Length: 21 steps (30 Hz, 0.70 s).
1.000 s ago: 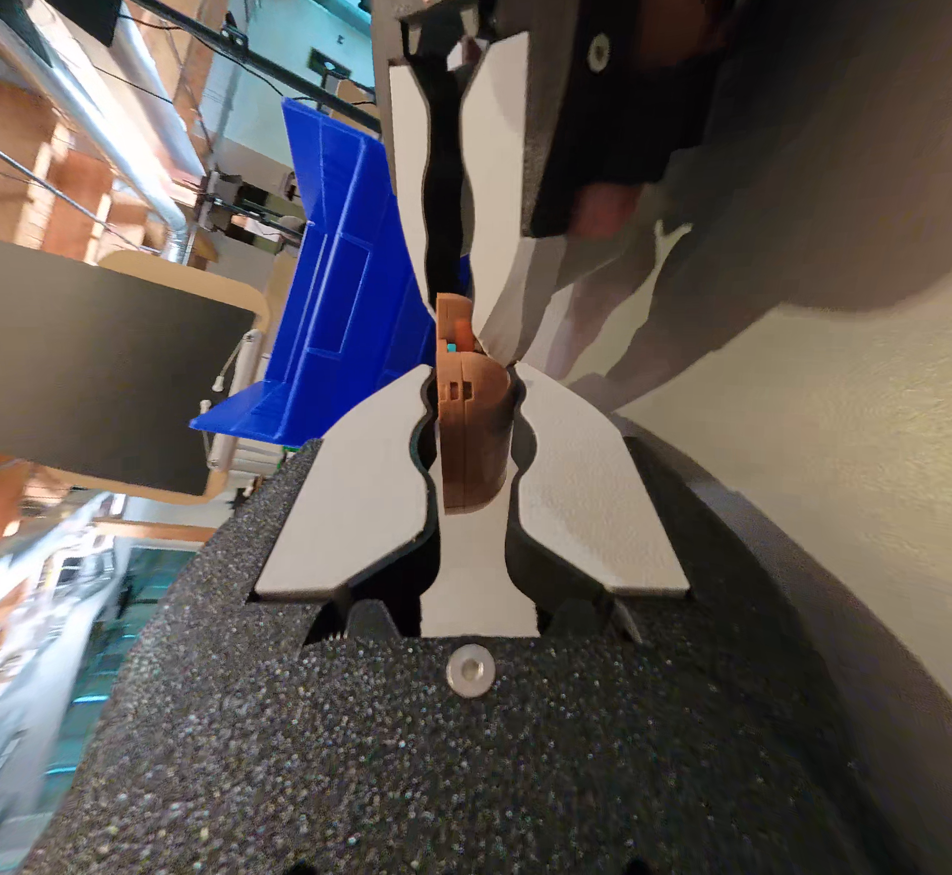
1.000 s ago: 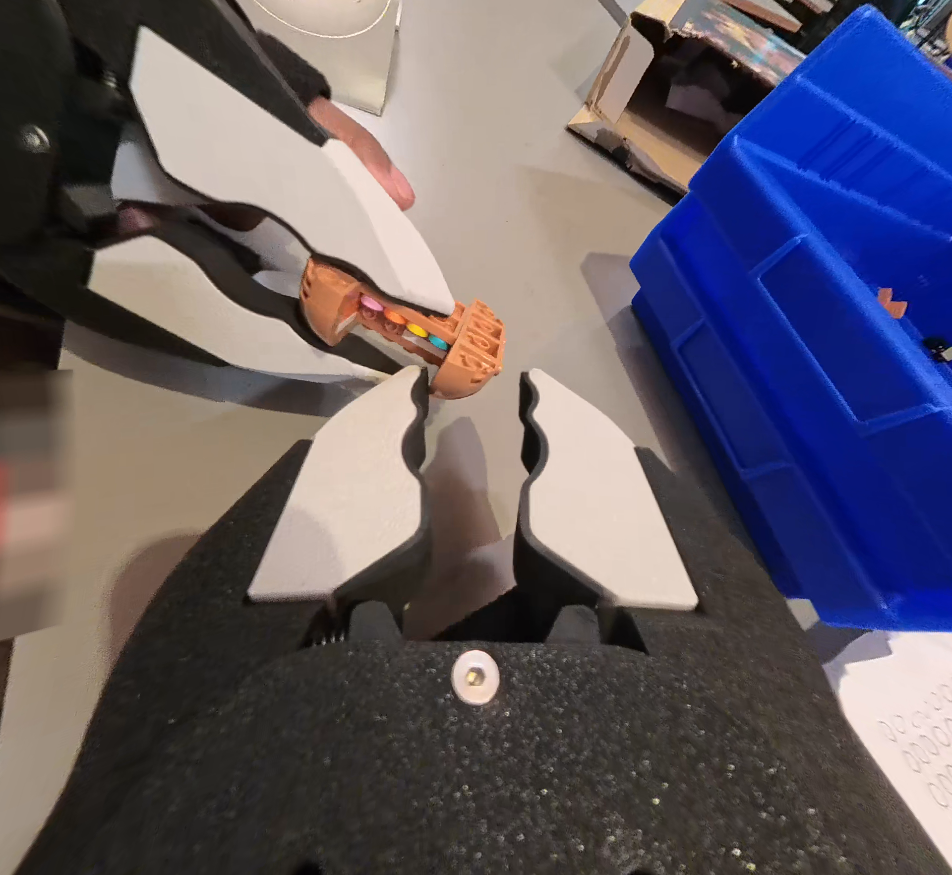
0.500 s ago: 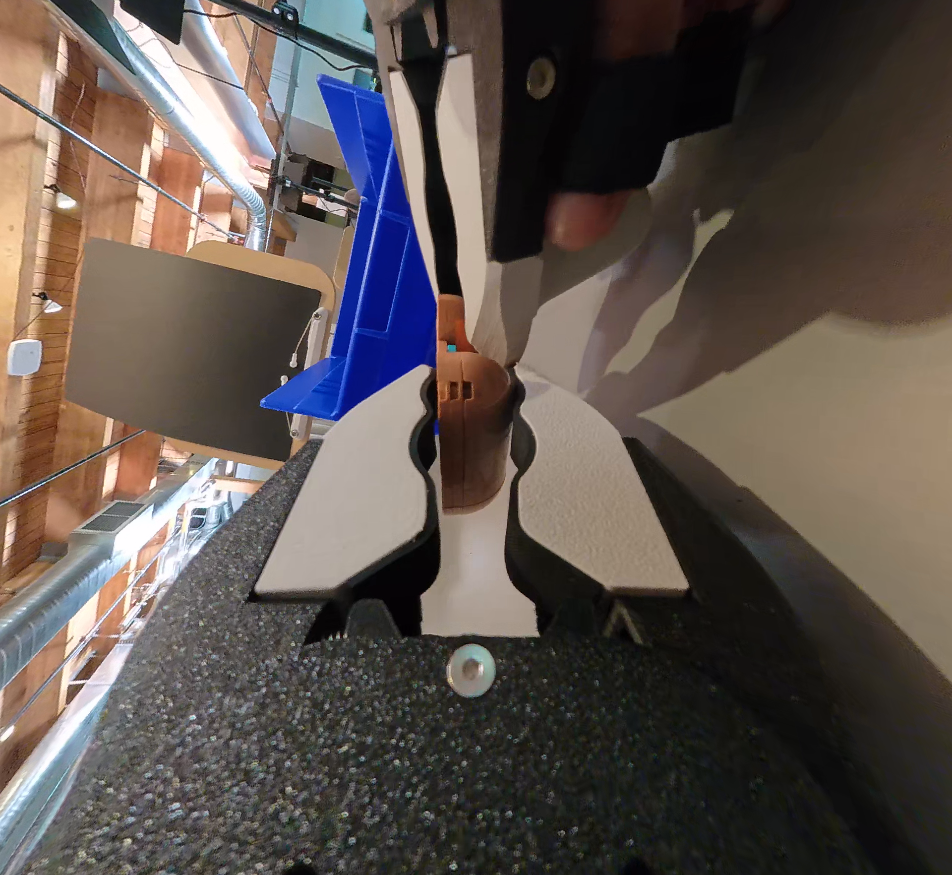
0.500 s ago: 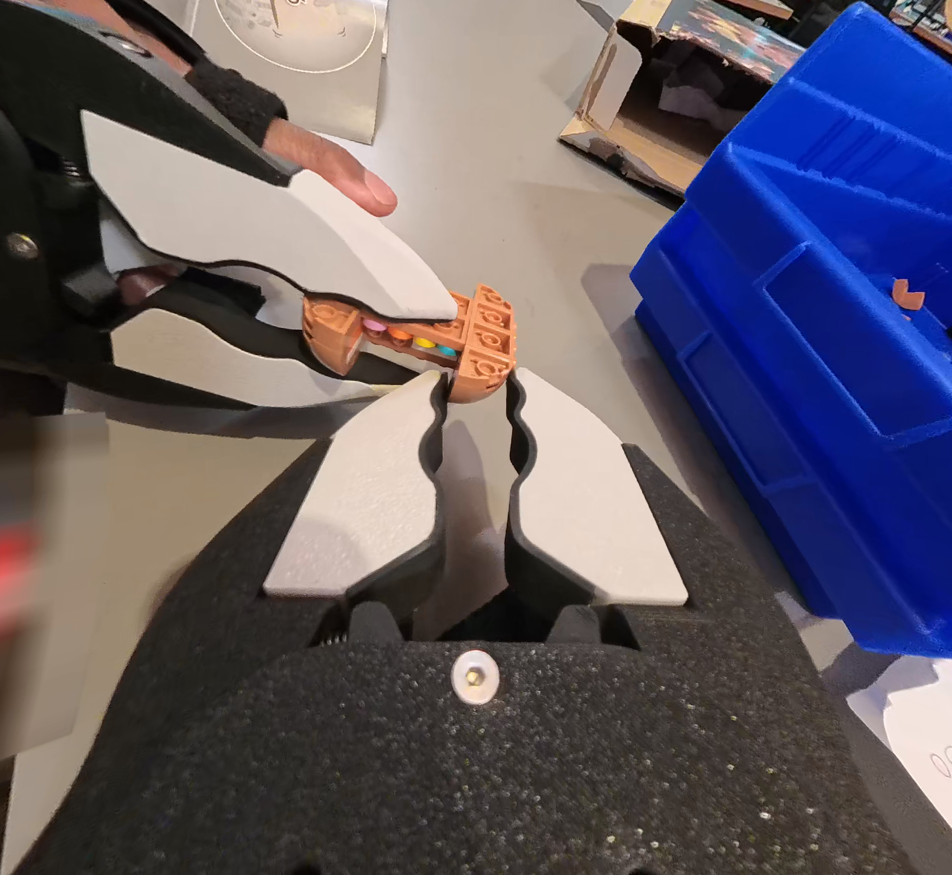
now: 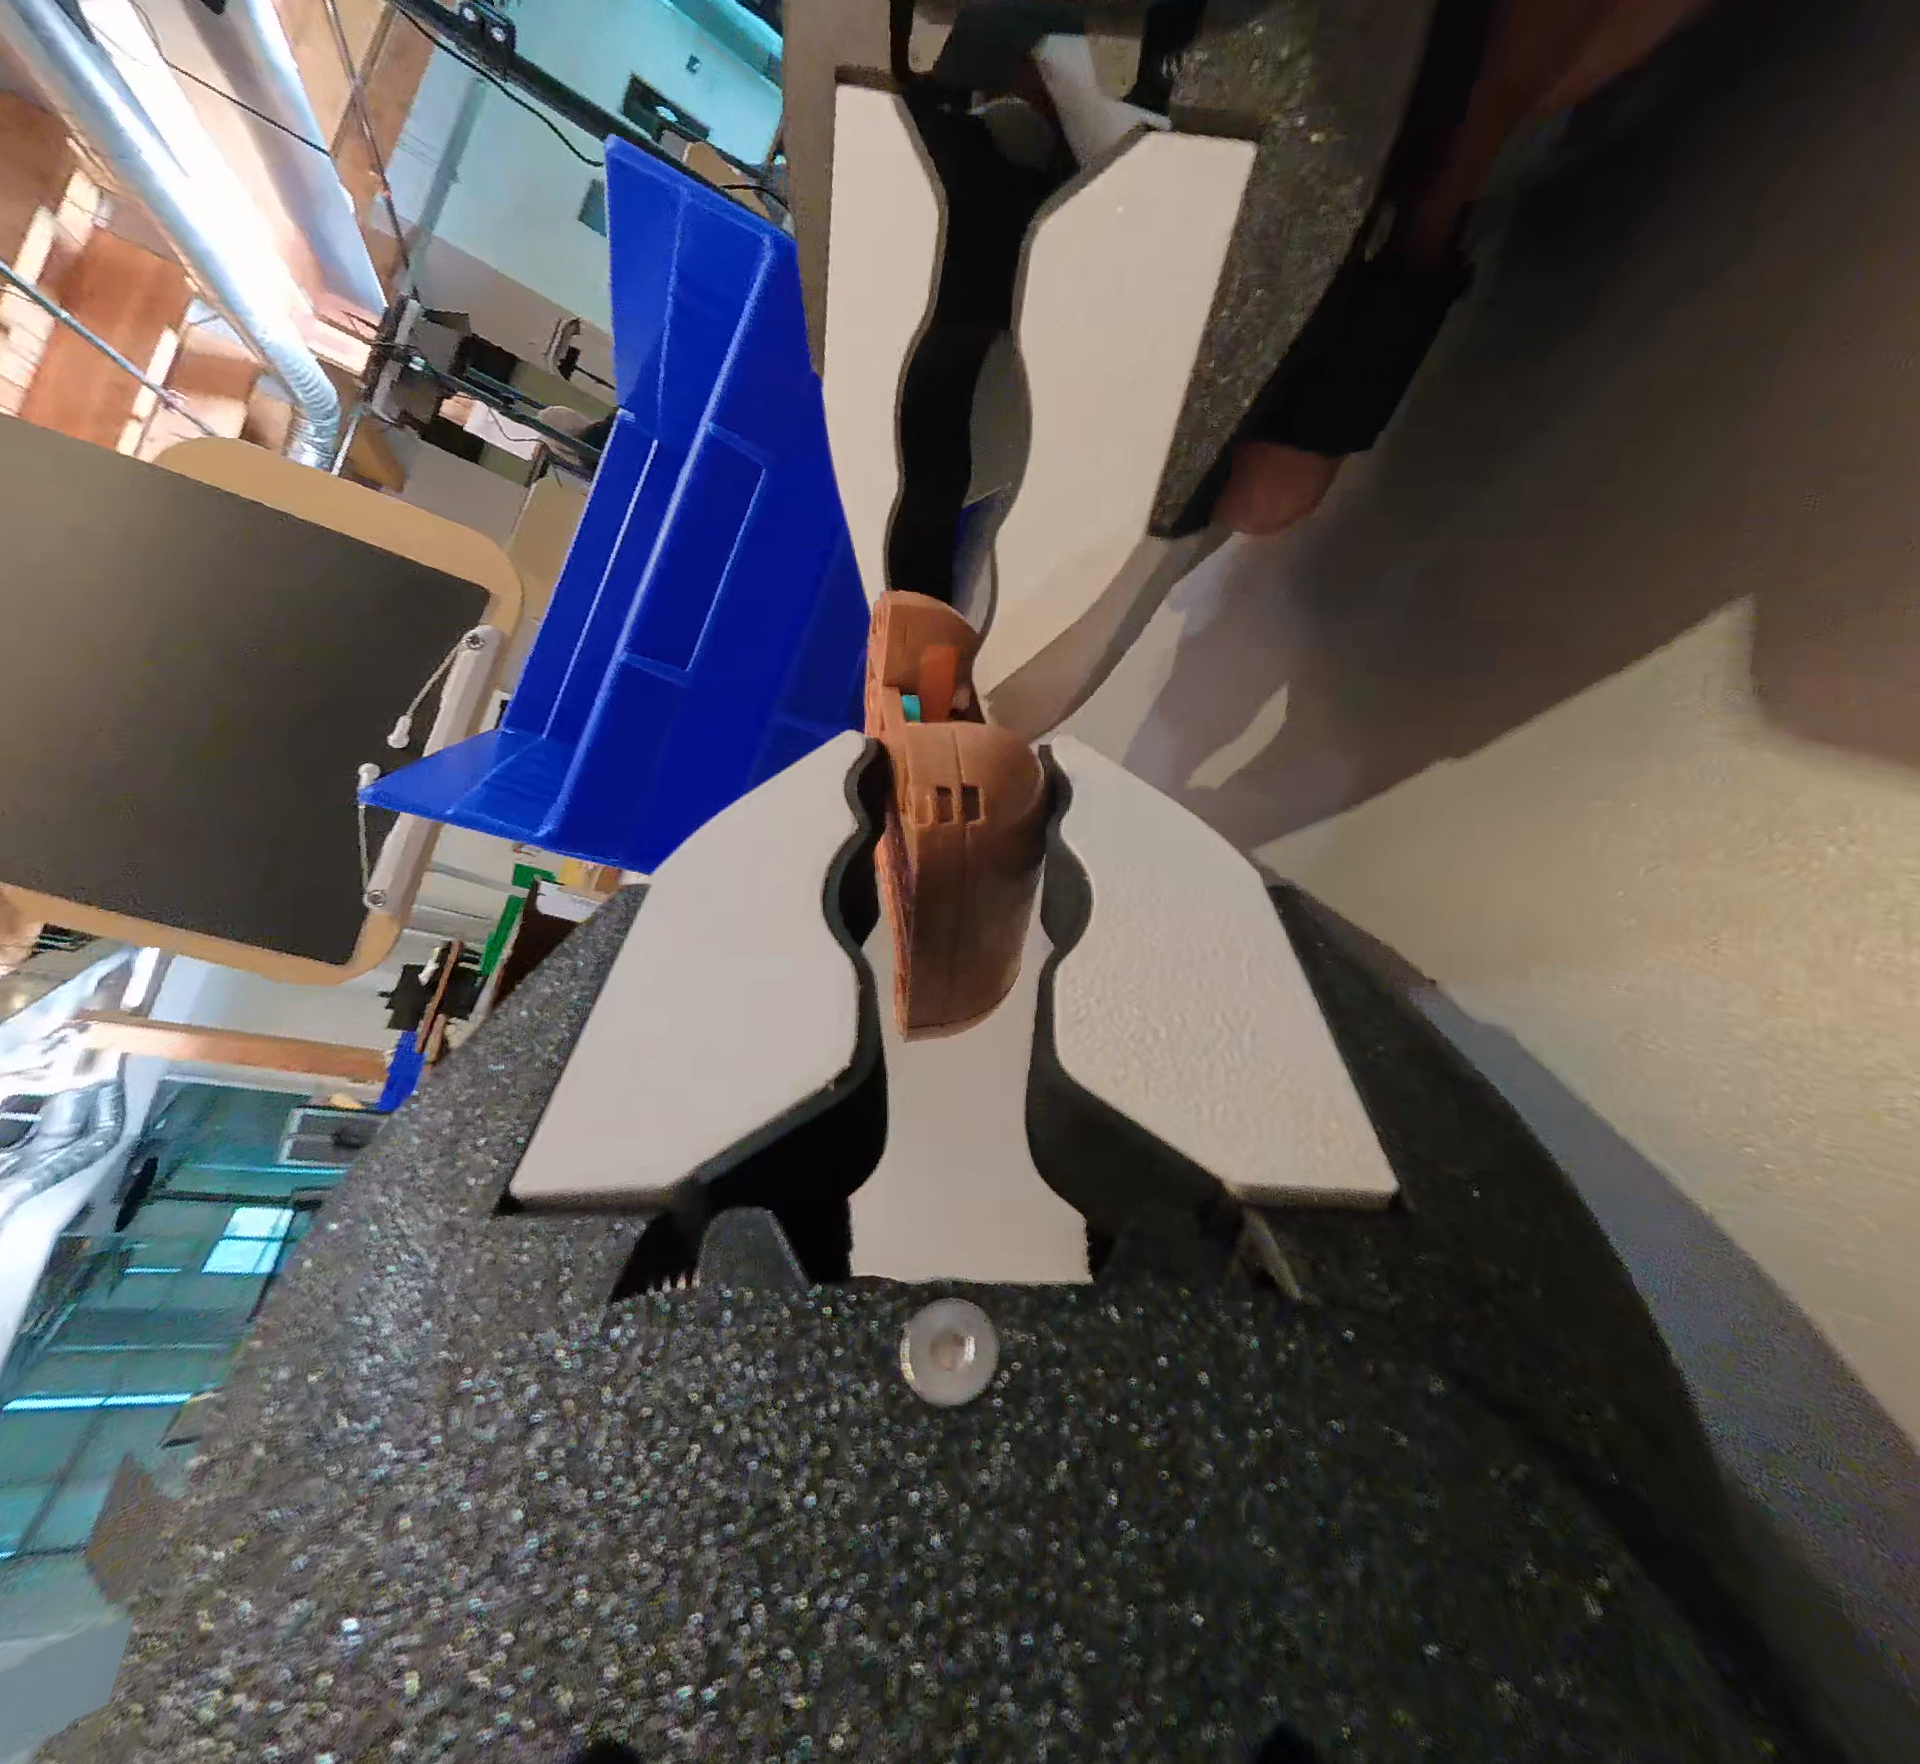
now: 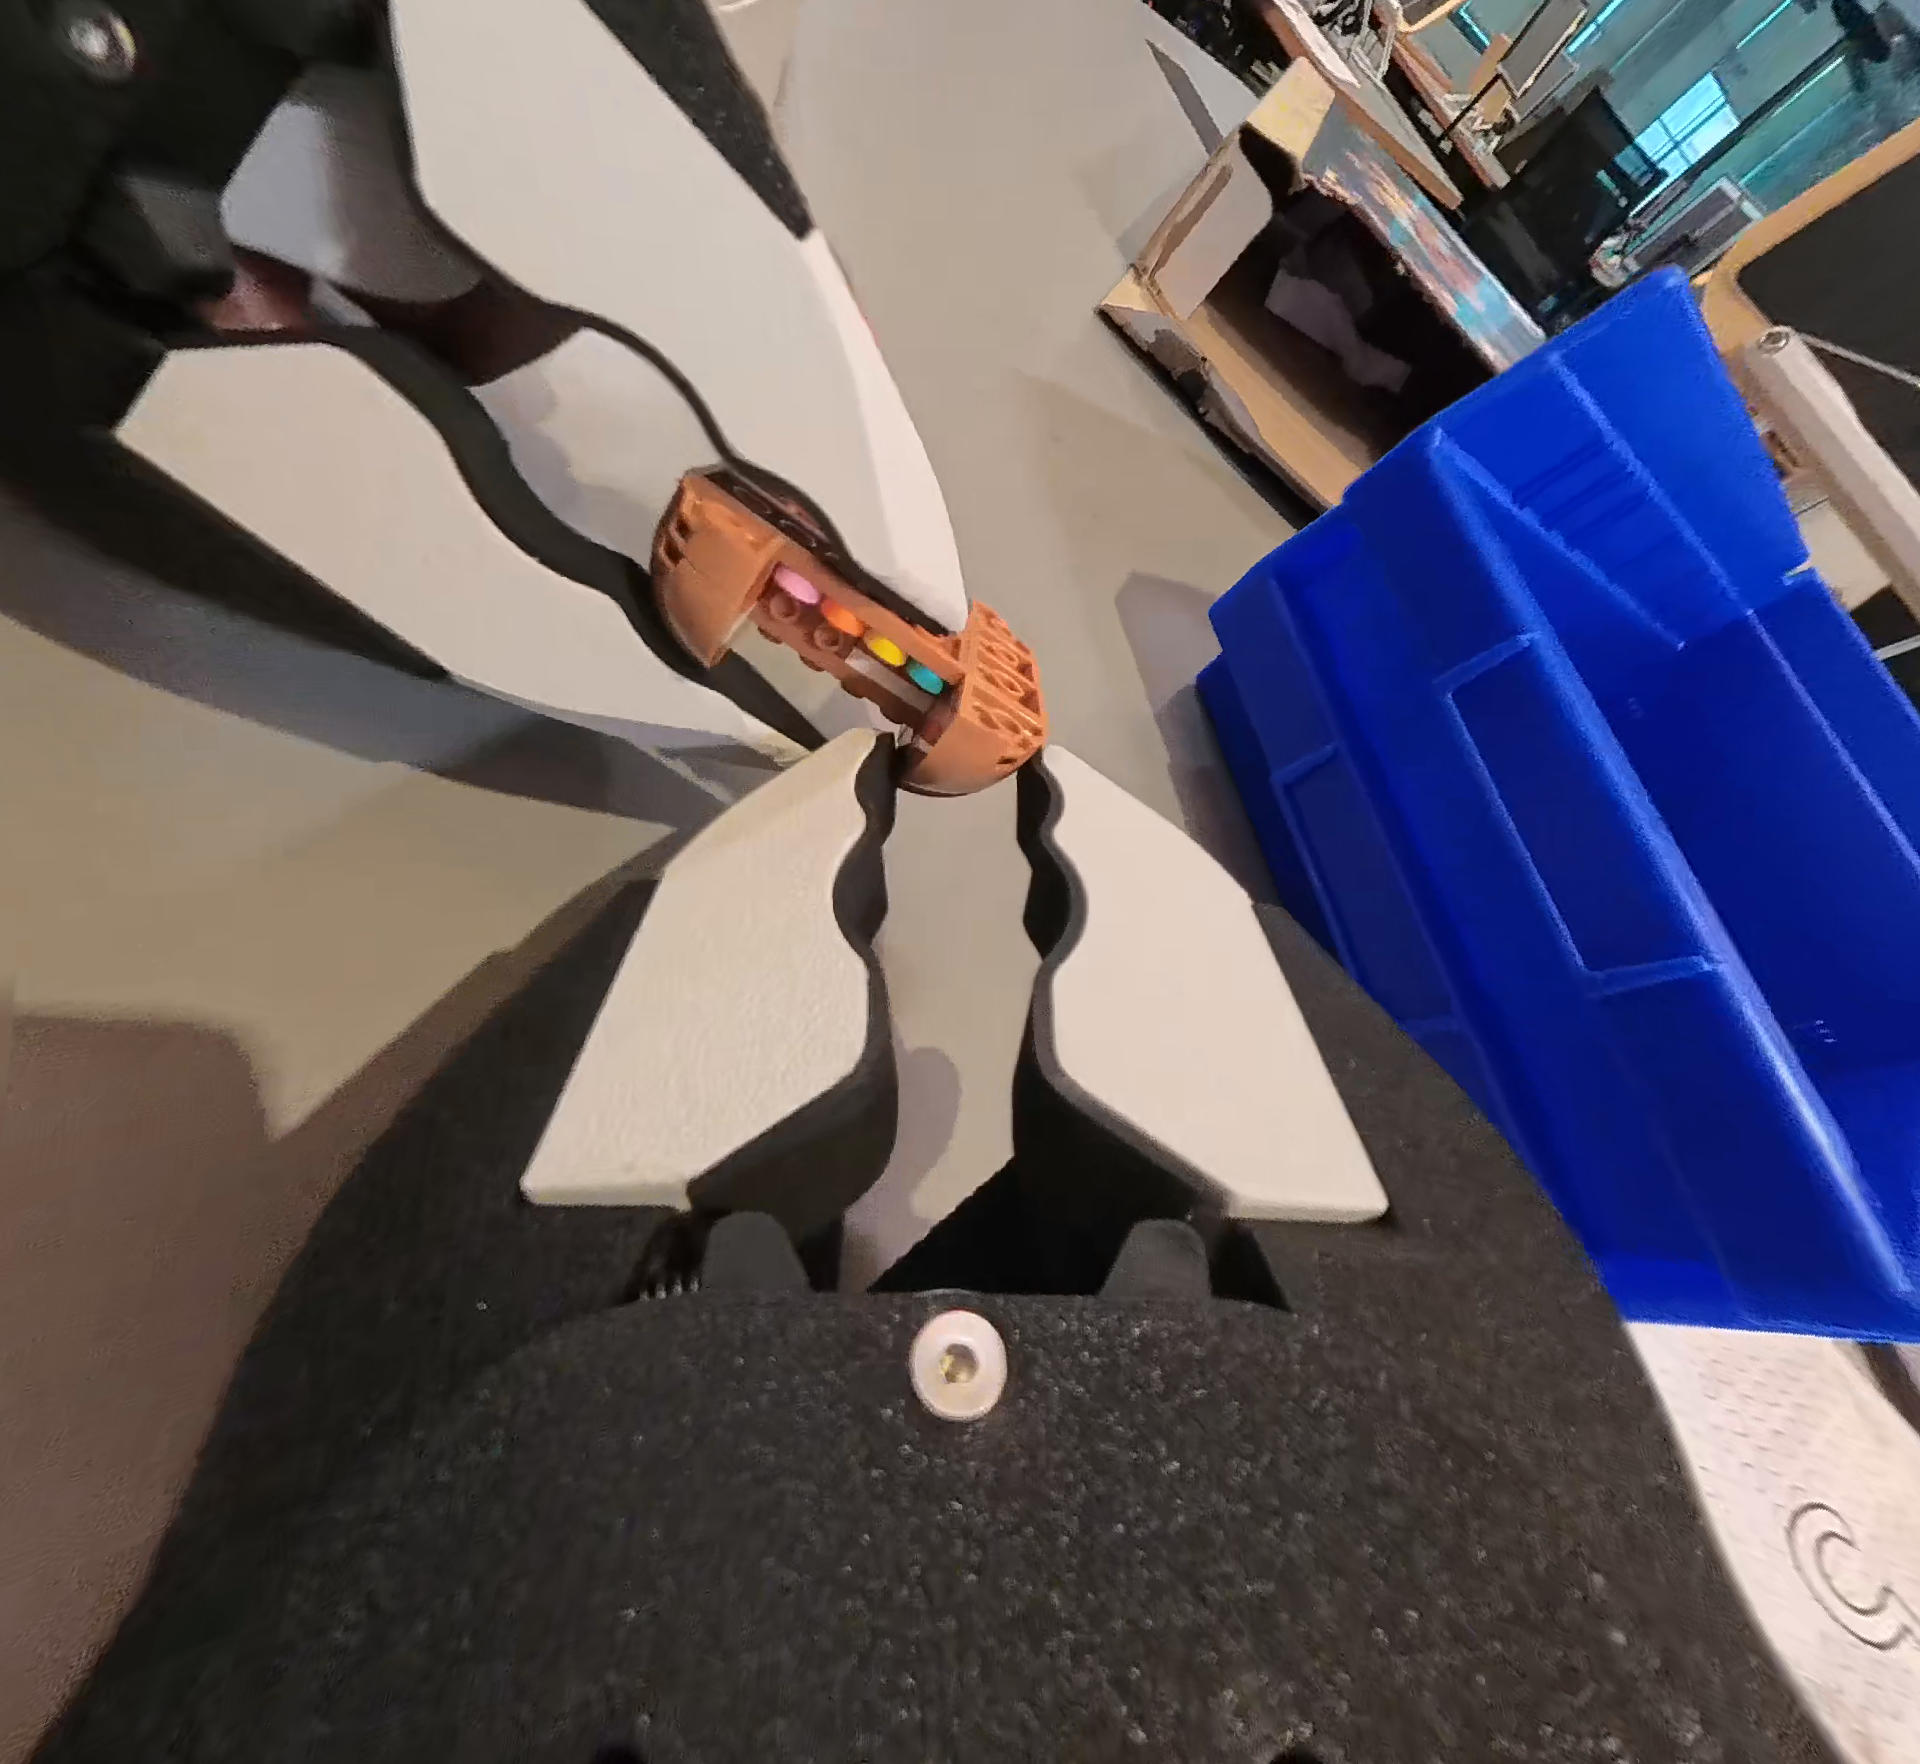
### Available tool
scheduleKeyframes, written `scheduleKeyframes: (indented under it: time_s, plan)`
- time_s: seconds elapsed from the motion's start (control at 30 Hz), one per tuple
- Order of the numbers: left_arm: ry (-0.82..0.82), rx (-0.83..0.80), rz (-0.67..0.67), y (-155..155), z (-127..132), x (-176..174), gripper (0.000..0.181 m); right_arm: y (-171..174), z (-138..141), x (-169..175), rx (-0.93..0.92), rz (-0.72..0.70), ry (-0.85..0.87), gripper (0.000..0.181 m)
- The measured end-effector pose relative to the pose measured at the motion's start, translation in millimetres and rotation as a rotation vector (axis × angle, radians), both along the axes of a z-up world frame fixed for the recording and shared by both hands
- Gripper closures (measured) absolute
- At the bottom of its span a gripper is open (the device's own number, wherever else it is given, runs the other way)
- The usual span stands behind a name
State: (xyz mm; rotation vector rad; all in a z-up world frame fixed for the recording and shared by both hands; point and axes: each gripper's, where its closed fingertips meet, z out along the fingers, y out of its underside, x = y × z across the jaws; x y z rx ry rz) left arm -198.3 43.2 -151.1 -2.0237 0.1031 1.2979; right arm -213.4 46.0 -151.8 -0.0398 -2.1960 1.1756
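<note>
The left claw [image 5: 956, 779] pinches one rounded end of a brown toy-brick assembly [image 5: 951, 883], holding it up off the grey desk [image 5: 1610, 883]. The right claw [image 6: 961, 764] has its tips touching the opposite rounded end [image 6: 982, 712]; a clear gap runs between its fingers behind the tips, so I cannot tell whether it grips or merely touches.

Only the right wrist view shows the piece side-on: two brown half-round end caps joined by a brick bar, with a row of small round studs along it, pink, orange, yellow and teal. From the left wrist view the piece appears end-on, a domed brown cap with small square holes, and just a hint of orange and teal behind it.

A blue plastic bin [image 6: 1610, 779] stands on the desk just right of the claws. The right wrist view alone shows an open cardboard box [image 6: 1278, 291] farther back.
</note>
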Motion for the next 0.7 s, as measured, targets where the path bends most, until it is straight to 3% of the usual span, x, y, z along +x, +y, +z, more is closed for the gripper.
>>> scheduleKeyframes:
  time_s: [0.2,0.37,0.6,0.7]
  plan:
    - [-0.096,0.05,-0.041,0,-2,1,0.153,1,-1,2,0.031,0.011,0.031,0.158]
    - [-0.286,0.182,-0.077,-3,-2,-1,0.155,0,3,4,0.042,0.023,0.088,0.16]
    - [-0.364,0.334,-0.011,-10,8,-12,0.156,0,11,-3,0.02,-0.019,0.204,0.169]
    - [-0.431,0.453,-0.02,-15,17,-14,0.156,1,3,-13,0.092,-0.088,0.234,0.154]
